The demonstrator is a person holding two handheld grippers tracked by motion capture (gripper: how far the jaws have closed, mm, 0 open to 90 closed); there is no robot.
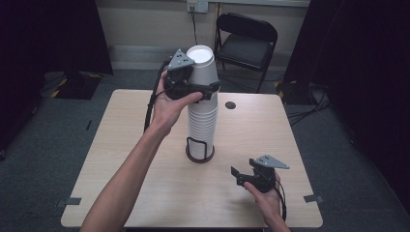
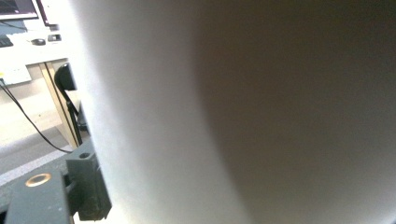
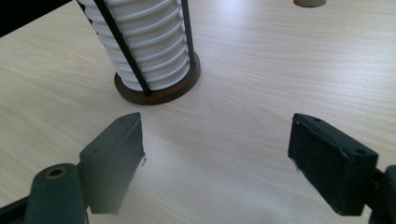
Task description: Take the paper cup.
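A tall stack of white paper cups (image 1: 203, 116) stands in a dark wire holder (image 1: 199, 151). The left gripper (image 1: 205, 88) clamps the top cup (image 1: 201, 67); the right gripper (image 1: 237, 176), jaws apart and empty, hovers beside the holder over the pale wooden table (image 1: 125, 159). Beyond the grippers stands a black folding chair (image 1: 246, 41).

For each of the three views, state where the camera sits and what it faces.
High view: above the person's side, looking down on the table; both forearms and tools show.
Left gripper view: on the left tool, pressed against the top cup; one jaw shows.
Right gripper view: on the right tool, facing the cup stack; jaws apart.
Shared: stack, table.
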